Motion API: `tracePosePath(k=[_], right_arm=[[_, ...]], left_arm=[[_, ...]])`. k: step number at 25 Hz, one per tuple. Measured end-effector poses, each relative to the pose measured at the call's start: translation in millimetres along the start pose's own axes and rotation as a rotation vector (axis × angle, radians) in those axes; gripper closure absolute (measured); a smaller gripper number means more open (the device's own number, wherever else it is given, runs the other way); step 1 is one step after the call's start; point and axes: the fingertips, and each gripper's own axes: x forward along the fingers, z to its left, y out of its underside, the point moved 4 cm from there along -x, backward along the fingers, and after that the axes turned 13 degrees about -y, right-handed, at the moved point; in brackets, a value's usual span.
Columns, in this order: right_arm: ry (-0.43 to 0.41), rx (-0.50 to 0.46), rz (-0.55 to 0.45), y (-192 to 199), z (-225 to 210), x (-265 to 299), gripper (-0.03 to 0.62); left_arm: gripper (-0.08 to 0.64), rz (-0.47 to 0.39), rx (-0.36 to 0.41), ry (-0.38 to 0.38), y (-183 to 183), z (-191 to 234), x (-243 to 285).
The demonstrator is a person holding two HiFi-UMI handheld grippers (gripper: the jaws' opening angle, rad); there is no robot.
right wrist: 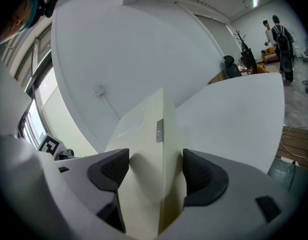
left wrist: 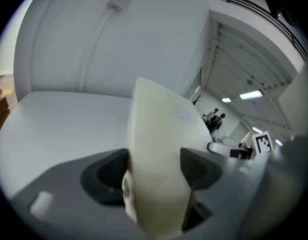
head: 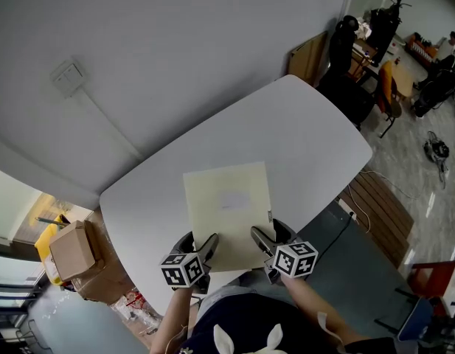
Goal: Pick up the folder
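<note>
A pale yellow folder [head: 228, 211] is over the white table [head: 315, 135], its near edge toward me. My left gripper [head: 209, 245] clamps the folder's near left corner, and my right gripper [head: 258, 236] clamps the near right corner. In the left gripper view the folder [left wrist: 163, 134] rises between the two dark pads of the left gripper [left wrist: 154, 166] and fills the gap. In the right gripper view the folder [right wrist: 146, 129] stands edge-on in the right gripper [right wrist: 156, 166], with both pads pressed against it. A small metal tab [right wrist: 159, 130] shows on its spine.
Cardboard boxes [head: 74, 251] are stacked by the table's left end. Black chairs [head: 346, 46] and a wooden board stand beyond the far right corner. A slatted wooden panel [head: 378, 214] lies on the floor at the right. People [right wrist: 277, 31] stand far off.
</note>
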Motion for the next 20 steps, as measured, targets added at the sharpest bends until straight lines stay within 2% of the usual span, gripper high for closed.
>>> tracePosePath(k=[7,14,20], right_arm=[[-0.013,-0.039,-0.049,-14,15,-6,0.288],[-0.016,-0.136,-0.081,-31,34,-12,0.288],[-0.006,-0.148,-0.098,-36,45,-20,0.288]], left_arm=[[0.241,-0.078,0.026,0.005,-16,-7,-17],[0.241,-0.134,0.026,0.023,-27,-10,-31],[0.241,-0.166,0.038,0.025,-33,-15,-44]])
